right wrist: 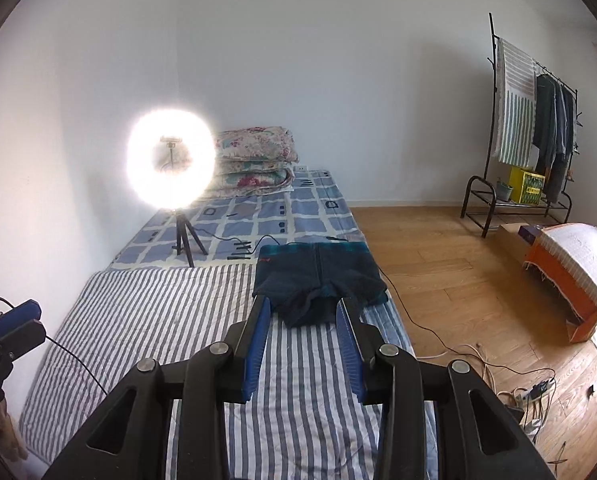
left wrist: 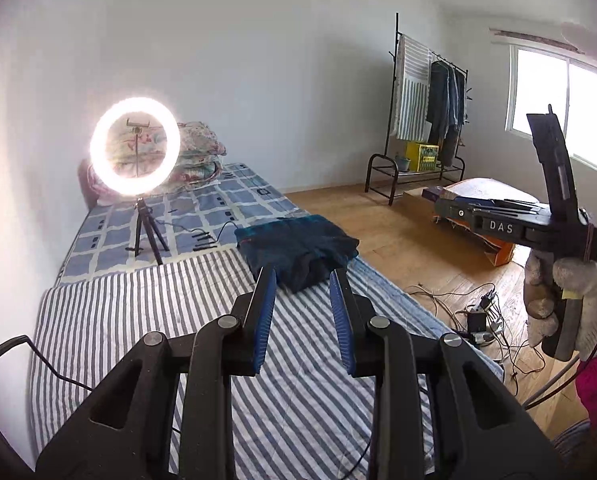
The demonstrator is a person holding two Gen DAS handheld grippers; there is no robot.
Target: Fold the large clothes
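the dark teal garment (right wrist: 320, 280) lies folded into a compact bundle on the bed, resting on the striped sheet (right wrist: 146, 312) near its right edge, just short of the blue checked cover (right wrist: 274, 216) at twelve o'clock from it. a darker flap sticks out from the bundle's near side.

the left hand-held gripper (left wrist: 303, 280) hangs above the striped sheet with its blue pads spread and nothing between them; the bundle sits just beyond its tips, at about twelve o'clock. the right hand-held gripper (right wrist: 304, 308) is likewise spread and empty, clear of the cloth, the bundle straight ahead of it. in the left view a gloved hand (left wrist: 566, 300) holds the right tool at three o'clock, over the wooden floor.

a lit ring light (right wrist: 170, 160) on a small tripod stands on the checked cover at ten o'clock from the garment, with folded floral quilts (right wrist: 258, 160) behind it. a clothes rack (right wrist: 534, 132) stands against the far wall at two o'clock.
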